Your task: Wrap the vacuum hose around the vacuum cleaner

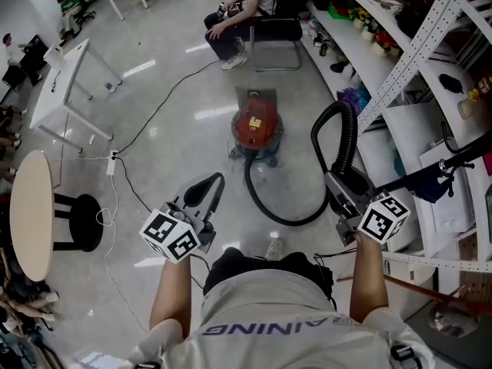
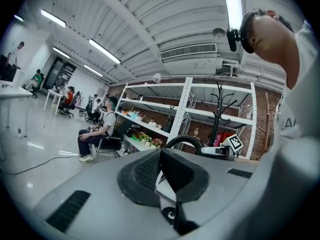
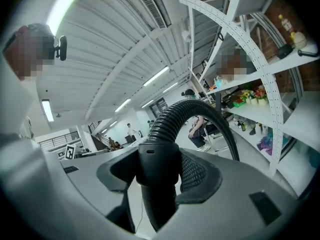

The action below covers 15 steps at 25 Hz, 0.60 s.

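Black hose [image 1: 296, 223] curls from the red vacuum cleaner [image 1: 256, 123] at twelve o'clock to the right gripper [image 3: 156, 170] clamping its end, left gripper [image 2: 161, 168] closed and empty; best lead the slack round wide.

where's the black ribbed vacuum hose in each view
Head view: black ribbed vacuum hose loops right of centre, floor to right gripper.
Left gripper view: hose arches just behind the shut jaws, centre.
Right gripper view: hose centre, clamped in the jaws.
Shared landmark: white metal shelving.
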Motion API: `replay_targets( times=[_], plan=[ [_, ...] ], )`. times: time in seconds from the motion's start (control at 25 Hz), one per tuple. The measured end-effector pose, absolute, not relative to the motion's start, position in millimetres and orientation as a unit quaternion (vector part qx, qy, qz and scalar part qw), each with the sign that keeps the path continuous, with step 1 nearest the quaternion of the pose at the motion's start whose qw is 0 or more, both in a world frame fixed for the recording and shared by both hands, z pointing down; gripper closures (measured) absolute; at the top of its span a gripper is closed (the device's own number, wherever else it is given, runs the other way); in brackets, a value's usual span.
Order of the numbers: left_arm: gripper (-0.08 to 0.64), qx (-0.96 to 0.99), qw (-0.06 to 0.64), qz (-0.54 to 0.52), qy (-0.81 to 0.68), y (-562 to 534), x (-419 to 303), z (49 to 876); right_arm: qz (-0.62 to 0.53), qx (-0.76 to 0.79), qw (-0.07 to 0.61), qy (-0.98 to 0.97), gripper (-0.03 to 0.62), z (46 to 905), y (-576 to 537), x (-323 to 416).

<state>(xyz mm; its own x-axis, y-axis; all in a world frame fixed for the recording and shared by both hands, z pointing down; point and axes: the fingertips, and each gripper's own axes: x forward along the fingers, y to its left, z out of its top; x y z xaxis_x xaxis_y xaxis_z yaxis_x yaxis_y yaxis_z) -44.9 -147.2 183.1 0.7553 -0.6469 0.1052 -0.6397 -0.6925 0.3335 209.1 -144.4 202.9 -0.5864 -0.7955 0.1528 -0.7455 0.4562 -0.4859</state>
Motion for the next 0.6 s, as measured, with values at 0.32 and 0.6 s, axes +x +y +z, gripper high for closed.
replay_targets(
  times=[0.32,0.6],
  plan=[
    [0.543,0.913,0.185,-0.008,-0.363,-195,-32,189,-0.226,-0.455,0.01,0.861,0.353,198,-211,227],
    [0.543,0.914,0.196,-0.015,-0.356,-261,-44,201,-0.204,-0.466,-0.01,0.861,0.353,191,-283,218]
  ],
)
